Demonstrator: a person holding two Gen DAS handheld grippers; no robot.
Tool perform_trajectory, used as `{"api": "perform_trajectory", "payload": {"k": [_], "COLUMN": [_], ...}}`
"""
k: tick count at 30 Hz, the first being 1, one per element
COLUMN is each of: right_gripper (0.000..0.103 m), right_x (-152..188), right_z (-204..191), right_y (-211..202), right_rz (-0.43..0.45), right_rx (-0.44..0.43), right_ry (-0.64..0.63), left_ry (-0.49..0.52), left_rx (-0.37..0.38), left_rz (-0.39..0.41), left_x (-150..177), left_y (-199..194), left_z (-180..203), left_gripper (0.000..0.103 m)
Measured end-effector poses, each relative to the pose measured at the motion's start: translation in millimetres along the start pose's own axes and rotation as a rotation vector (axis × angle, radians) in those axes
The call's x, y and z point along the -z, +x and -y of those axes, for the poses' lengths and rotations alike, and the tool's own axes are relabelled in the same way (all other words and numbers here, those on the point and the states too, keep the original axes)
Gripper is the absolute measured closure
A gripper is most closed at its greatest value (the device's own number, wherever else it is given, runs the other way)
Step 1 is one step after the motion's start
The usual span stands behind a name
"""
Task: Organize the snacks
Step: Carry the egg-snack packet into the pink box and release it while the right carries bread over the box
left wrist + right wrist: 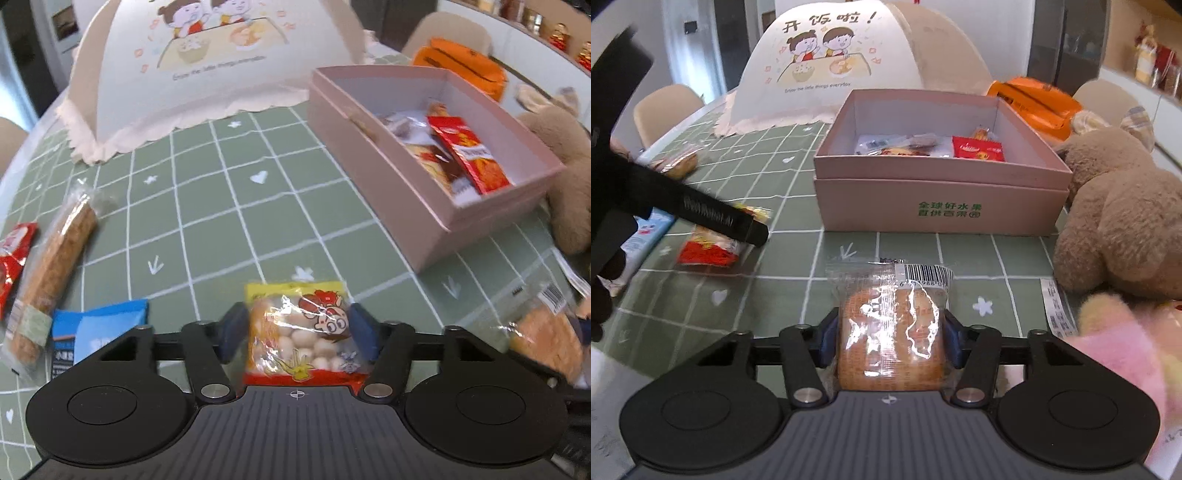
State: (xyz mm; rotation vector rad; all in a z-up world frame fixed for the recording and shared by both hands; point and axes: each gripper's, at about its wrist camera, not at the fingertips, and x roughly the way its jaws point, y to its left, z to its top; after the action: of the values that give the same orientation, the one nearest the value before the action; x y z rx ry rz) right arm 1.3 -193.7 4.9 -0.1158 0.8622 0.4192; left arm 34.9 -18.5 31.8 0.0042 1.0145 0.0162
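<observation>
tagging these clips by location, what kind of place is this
Most likely a home dining room: a table with a green grid tablecloth, a mesh food cover printed with cartoon children eating, padded dining chairs around it, and a plush bear beside the pink snack box.

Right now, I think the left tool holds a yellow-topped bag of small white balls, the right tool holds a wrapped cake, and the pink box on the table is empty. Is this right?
Not fully. The pink box is not empty: the right wrist view shows several packets inside, among them a red packet. The rest stands: the left tool holds the bag of white balls, and the right tool holds the wrapped cake.
</observation>
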Motion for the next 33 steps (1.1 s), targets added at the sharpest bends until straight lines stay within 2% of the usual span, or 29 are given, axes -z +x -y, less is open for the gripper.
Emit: {"api": "perform_trajectory", "payload": {"k": [4, 6, 7, 10, 12, 15, 16, 18, 20, 22, 23, 26, 31, 32, 33], "right_gripper": [0.051, 0.051, 0.051, 0.051, 0.051, 0.051, 0.051, 0.051, 0.051, 0.051, 0.051, 0.051, 0.050, 0.048, 0.040], "right_x": [-1, -3, -5, -24, -42, -65, -70, -79, -84, -89, -92, -106, -145, -155, -165], "right_z": [5, 9, 12, 19, 23, 28, 30, 34, 38, 42, 43, 41, 30, 28, 26], "right_y": [-28, -49, -59, -88, -102, -109, -107, -100, -95, -91, -88, -80, -55, -47, -37], "right_rz": [0.029, 0.064, 0.079, 0.134, 0.177, 0.228, 0.229, 0.212, 0.199, 0.197, 0.195, 0.205, 0.256, 0.261, 0.240], "right_rx": [-0.034, -0.042, -0.047, -0.050, -0.037, 0.003, 0.015, 0.030, 0.050, 0.056, 0.058, 0.072, 0.067, 0.060, 0.065], "right_ry": [-0.008, -0.011, -0.011, -0.036, -0.059, -0.073, -0.067, -0.045, -0.025, -0.019, -0.020, -0.043, -0.087, -0.102, -0.111], "left_ry": [0.035, 0.012, -0.003, 0.019, 0.018, 0.004, 0.015, 0.001, -0.043, -0.128, -0.141, -0.131, -0.206, -0.215, -0.225], "left_rx": [0.041, 0.113, 0.181, 0.303, 0.353, 0.434, 0.433, 0.378, 0.400, 0.447, 0.440, 0.346, 0.223, 0.194, 0.161], "left_rz": [0.007, 0.042, 0.074, 0.220, 0.292, 0.315, 0.274, 0.237, 0.255, 0.233, 0.223, 0.234, 0.221, 0.212, 0.200], "left_x": [9, 5, -4, -57, -97, -146, -156, -158, -149, -141, -138, -132, -107, -103, -98], "left_y": [-17, -41, -60, -116, -136, -124, -101, -69, -59, -52, -50, -52, -56, -57, -56], "left_z": [7, 11, 13, 22, 26, 35, 40, 44, 37, 23, 17, -6, -56, -64, -73], "left_gripper": [0.045, 0.047, 0.047, 0.047, 0.045, 0.042, 0.042, 0.048, 0.048, 0.048, 0.048, 0.048, 0.048, 0.048, 0.048]}}
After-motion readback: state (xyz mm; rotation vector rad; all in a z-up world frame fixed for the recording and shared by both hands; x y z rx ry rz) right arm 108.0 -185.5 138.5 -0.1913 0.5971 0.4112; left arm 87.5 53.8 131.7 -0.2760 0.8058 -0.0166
